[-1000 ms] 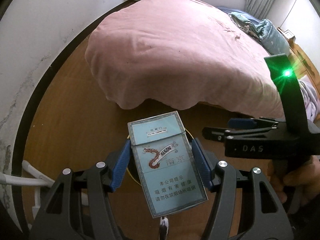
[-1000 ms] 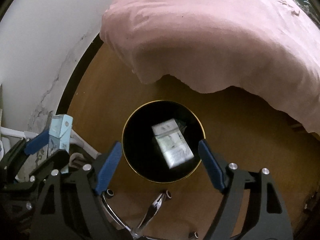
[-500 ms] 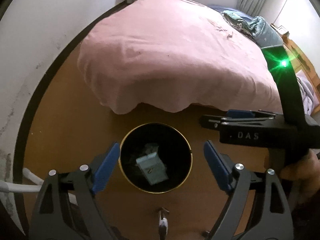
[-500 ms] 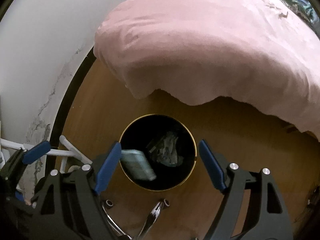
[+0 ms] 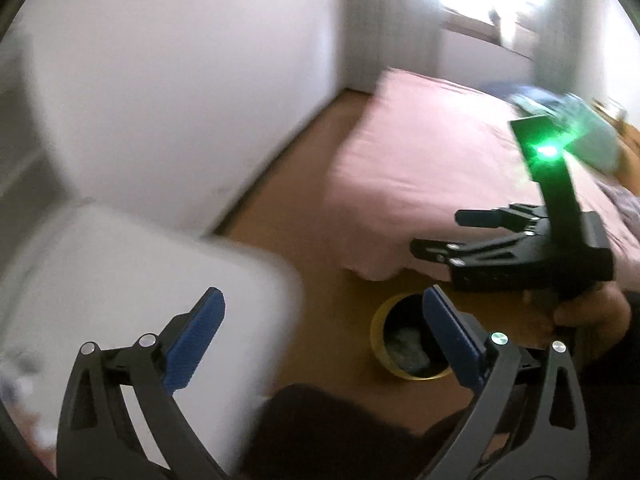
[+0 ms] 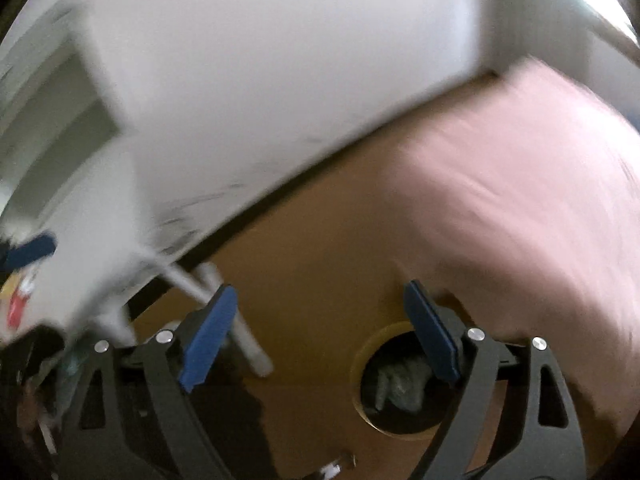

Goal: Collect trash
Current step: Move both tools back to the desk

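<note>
A round black trash bin with a gold rim [image 5: 380, 332] stands on the wooden floor by the bed; it holds pale packets [image 5: 408, 346]. It also shows in the right wrist view [image 6: 360, 372], partly behind a finger. My left gripper [image 5: 320, 336] is open and empty, above and left of the bin. My right gripper [image 6: 316, 332] is open and empty, raised above the floor left of the bin. In the left wrist view the right gripper [image 5: 436, 232] shows from the side, jaws apart, with a green light on its mast.
A bed with a pink cover [image 5: 440, 168] fills the right side. A white table [image 5: 120, 280] with white legs [image 6: 240, 328] stands at the left by the white wall [image 5: 180, 80]. Both views are blurred by motion.
The left gripper let go of the blue cigarette pack, which dropped into the bin. Both grippers have since lifted and swung left, toward the white table.
</note>
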Tool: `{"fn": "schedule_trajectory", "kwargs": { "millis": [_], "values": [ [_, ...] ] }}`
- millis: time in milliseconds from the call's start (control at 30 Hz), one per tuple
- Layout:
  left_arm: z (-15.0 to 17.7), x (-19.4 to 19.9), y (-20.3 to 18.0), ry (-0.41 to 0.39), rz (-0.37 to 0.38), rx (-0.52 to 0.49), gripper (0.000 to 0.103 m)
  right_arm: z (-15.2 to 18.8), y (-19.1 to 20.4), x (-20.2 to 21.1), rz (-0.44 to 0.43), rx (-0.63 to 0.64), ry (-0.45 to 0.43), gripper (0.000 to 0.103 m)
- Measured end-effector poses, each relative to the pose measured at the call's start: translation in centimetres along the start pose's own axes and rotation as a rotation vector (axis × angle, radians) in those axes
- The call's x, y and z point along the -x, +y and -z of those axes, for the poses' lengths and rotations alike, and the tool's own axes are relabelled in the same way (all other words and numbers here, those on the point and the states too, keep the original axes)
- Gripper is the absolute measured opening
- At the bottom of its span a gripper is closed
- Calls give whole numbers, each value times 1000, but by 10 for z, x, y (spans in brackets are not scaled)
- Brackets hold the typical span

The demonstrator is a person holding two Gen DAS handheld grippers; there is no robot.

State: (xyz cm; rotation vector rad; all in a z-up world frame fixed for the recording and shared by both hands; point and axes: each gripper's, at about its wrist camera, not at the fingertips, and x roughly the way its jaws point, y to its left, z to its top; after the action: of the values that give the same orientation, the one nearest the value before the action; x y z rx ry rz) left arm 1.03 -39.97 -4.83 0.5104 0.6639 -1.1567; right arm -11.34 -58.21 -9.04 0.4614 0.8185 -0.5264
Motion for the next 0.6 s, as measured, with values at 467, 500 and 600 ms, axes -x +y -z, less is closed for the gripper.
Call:
{"fn": "schedule_trajectory", "kwargs": {
  "millis": [467, 500, 600],
  "values": [
    [190, 211, 240, 3, -521, 586, 96, -25, 390, -12, -576, 688, 42, 83],
    [202, 220, 249, 2, -529, 629, 96, -23, 407, -14, -576, 719, 38, 83],
    [219, 234, 262, 7, -547, 684, 96, -17, 441, -22, -577, 801, 56, 74]
  ]
}}
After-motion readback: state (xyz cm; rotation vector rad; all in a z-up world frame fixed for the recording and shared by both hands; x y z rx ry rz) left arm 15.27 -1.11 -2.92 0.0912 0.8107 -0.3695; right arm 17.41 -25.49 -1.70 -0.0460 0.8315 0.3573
